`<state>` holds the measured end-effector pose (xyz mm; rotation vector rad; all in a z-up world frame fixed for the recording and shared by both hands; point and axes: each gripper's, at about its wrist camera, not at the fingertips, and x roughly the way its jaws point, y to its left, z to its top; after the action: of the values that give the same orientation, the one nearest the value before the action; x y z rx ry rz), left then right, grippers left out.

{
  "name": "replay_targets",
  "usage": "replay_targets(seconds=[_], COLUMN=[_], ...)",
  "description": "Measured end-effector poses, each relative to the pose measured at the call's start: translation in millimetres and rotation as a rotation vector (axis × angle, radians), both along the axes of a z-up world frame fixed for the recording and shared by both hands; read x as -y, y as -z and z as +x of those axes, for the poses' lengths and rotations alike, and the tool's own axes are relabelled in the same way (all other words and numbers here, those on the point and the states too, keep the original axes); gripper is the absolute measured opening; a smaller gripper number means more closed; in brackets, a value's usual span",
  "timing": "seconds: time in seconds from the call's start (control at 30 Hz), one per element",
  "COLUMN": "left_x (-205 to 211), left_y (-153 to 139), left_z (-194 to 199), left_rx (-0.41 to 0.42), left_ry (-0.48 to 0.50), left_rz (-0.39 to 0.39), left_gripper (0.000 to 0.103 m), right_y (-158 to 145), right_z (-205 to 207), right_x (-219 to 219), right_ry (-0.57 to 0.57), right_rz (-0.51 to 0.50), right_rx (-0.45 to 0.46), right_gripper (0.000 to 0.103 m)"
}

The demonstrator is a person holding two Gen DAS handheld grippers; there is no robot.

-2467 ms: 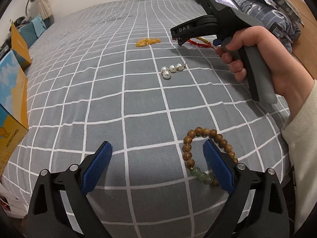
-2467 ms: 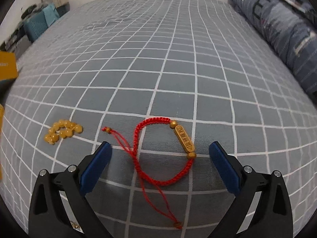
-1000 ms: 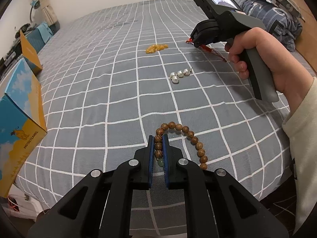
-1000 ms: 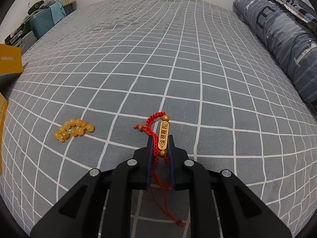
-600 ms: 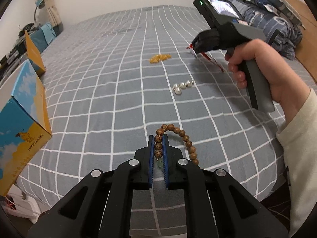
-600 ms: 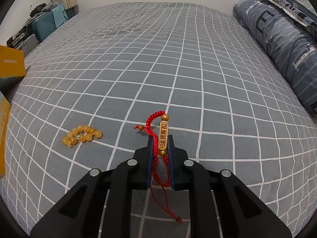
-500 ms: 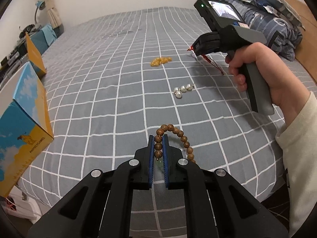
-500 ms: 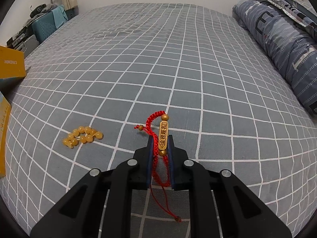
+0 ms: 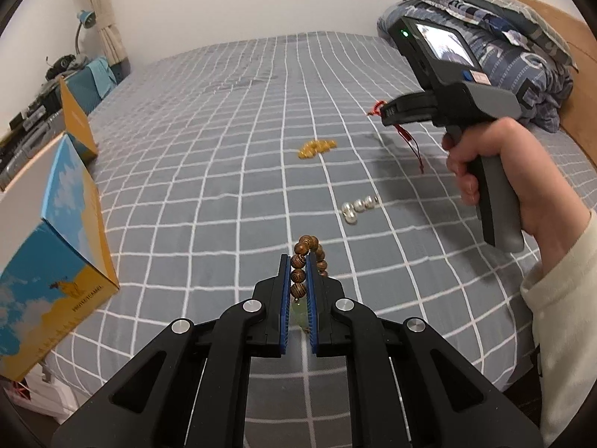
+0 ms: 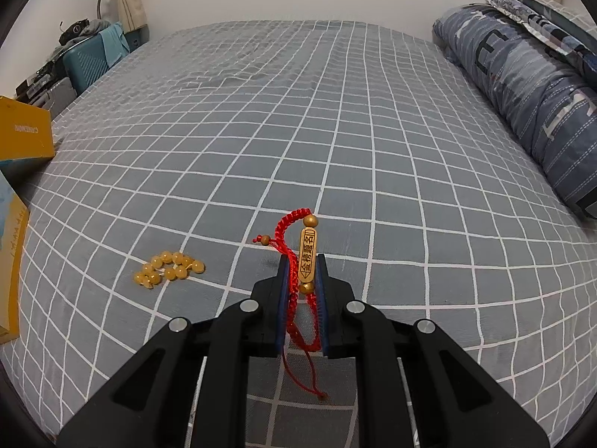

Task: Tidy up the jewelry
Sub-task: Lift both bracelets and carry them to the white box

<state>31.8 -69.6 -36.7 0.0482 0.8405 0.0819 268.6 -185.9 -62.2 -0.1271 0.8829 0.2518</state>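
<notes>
My left gripper (image 9: 298,261) is shut on a wooden bead bracelet (image 9: 306,248), which hangs clear of the grey checked bed cover (image 9: 224,171); a pale green bead (image 9: 299,311) shows low between the pads. My right gripper (image 10: 303,261) is shut on a red cord bracelet (image 10: 287,226) with a gold bar charm (image 10: 308,259), held above the bed; its loose cord ends dangle below. In the left wrist view the right gripper (image 9: 382,111), in a person's hand (image 9: 485,164), holds that red cord bracelet (image 9: 406,138) at the right.
A yellow bead bracelet (image 9: 316,148) (image 10: 168,267) and a short pearl strand (image 9: 357,208) lie on the bed. A blue and yellow box (image 9: 52,261) stands open at the left edge, its flap (image 10: 24,134) up. A folded blue quilt (image 10: 530,86) lies along the right side.
Both grippers closed on their bracelets and lifted them off the bed. Over the last second the left one rose further and the wooden beads now hang free; the right one barely moved.
</notes>
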Motion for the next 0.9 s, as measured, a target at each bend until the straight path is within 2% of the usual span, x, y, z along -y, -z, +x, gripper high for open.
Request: replay_targets(seconds=[0.37,0.67,0.9], left_x=[-31.3,-56.7,-79.3], left_y=[-27.0,-55.0,-70.4], left_z=[9.3,9.3,8.1], left_rx=[0.068,0.165,0.178], left_ry=[-0.052,-0.111,-0.130], left_rz=[0.001,-0.019,-0.039], left_gripper=[0.007,0.007,0.007], right_y=[-24.4,-56.1,-73.4], right_z=[-12.7,-29.3,-54.4], right_x=[1.6,-1.2,-8.7], right_ry=[0.001,-0.017,-0.030], right_rz=[0.022,0.049,0.060], right_rx=[0.060,0.131,0.147], right_gripper=[0.012,0.012,0.012])
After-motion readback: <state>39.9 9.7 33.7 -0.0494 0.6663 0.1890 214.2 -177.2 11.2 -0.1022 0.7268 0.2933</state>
